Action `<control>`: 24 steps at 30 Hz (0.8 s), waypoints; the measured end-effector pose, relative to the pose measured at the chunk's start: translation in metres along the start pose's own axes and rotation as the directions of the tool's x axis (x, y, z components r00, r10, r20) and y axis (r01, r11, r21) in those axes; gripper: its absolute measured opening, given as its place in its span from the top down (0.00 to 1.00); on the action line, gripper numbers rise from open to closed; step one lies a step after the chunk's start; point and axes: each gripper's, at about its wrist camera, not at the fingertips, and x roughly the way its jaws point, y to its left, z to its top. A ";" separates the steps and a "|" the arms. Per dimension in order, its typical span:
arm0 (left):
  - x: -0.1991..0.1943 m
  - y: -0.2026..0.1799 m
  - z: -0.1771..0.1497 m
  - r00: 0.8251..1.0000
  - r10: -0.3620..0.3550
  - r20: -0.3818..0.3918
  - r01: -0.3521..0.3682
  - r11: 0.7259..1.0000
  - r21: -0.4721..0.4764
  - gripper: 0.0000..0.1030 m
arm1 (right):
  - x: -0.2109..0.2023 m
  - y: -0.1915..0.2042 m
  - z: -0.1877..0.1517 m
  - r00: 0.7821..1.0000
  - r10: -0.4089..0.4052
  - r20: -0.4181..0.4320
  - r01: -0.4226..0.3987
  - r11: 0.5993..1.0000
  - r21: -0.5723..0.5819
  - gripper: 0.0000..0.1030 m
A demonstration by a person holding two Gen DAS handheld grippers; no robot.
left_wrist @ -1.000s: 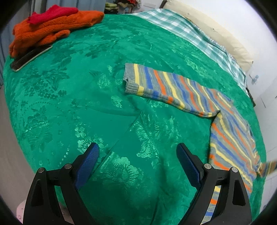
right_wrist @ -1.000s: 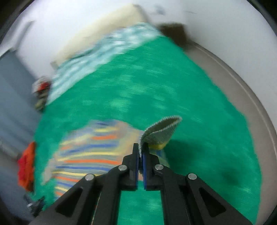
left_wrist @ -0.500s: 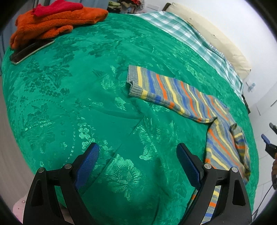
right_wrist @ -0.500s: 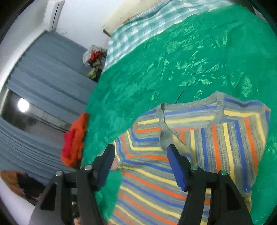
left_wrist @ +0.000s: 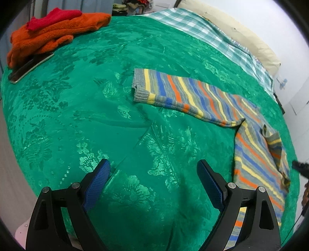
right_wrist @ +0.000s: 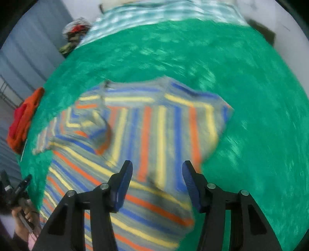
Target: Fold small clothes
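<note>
Striped sweater half folded, 1 sleeve left flat: next, reach far with spread, empty left gripper; right gripper equally spread, empty.

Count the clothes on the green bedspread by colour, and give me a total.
Striped sweater: 1
Orange fleece garment: 1
Red garment on top of the orange one: 1
Total: 3 on the green bedspread

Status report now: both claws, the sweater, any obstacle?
Left claw open, over bare bedspread. Right claw open above striped sweater. One sleeve spread out. No obstacle.
</note>
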 end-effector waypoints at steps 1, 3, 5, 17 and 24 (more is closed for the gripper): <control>0.000 0.000 0.000 1.000 0.001 0.000 -0.001 1.000 -0.002 0.11 | 0.007 0.010 0.007 1.000 -0.009 0.009 0.009 1.000 -0.013 0.47; 0.000 -0.001 0.000 1.000 0.002 -0.002 -0.002 1.000 -0.002 0.11 | 0.028 0.032 0.017 1.000 -0.025 0.005 0.025 0.998 -0.051 0.47; 0.000 -0.002 -0.001 1.000 0.004 -0.004 -0.004 1.000 0.004 0.11 | 0.054 0.064 0.023 1.000 -0.009 -0.007 0.008 0.994 -0.112 0.47; -0.001 0.004 0.000 0.999 -0.034 -0.008 0.034 0.999 -0.037 0.10 | -0.015 0.037 -0.015 0.999 0.009 0.053 0.004 0.970 -0.244 0.48; 0.002 -0.006 -0.003 1.000 -0.003 -0.013 0.003 1.000 0.010 0.09 | -0.017 -0.023 -0.041 0.995 0.091 0.043 -0.087 0.992 -0.089 0.70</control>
